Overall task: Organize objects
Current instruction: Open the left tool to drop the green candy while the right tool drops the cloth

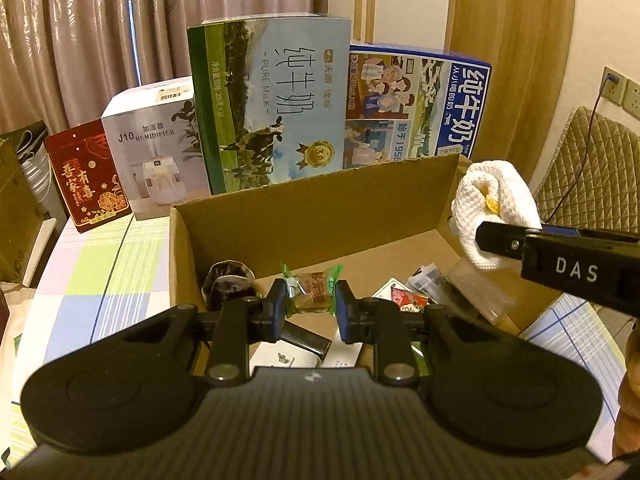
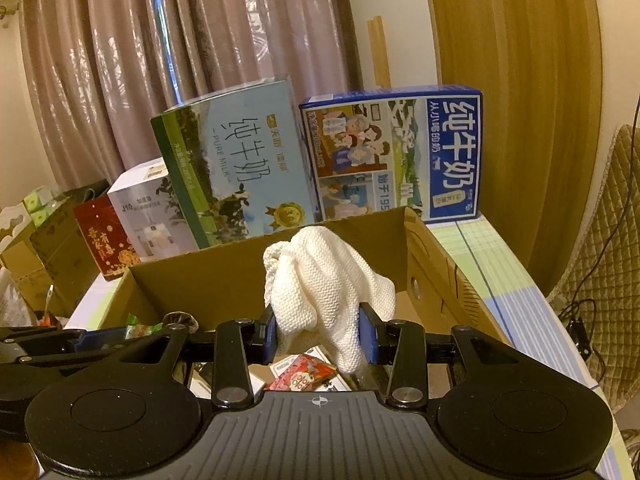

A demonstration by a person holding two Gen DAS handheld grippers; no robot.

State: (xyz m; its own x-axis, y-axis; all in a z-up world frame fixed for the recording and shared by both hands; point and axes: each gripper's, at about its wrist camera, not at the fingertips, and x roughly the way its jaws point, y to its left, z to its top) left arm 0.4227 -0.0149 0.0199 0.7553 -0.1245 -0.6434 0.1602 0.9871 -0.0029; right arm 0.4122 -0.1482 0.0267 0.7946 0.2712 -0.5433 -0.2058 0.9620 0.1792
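Btwn R fingers (image 2: 367, 334): cloth (image 2: 320, 280).

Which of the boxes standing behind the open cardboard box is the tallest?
The pale blue and green PURE MILK box with the cow picture. Its top rises above the blue milk box on its right and the white humidifier box and red box on its left.

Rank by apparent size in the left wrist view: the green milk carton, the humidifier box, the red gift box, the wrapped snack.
1. Green milk carton
2. Humidifier box
3. Red gift box
4. Wrapped snack, smallest, held in the left gripper

The boxes sit farther away, so true sizes differ more.
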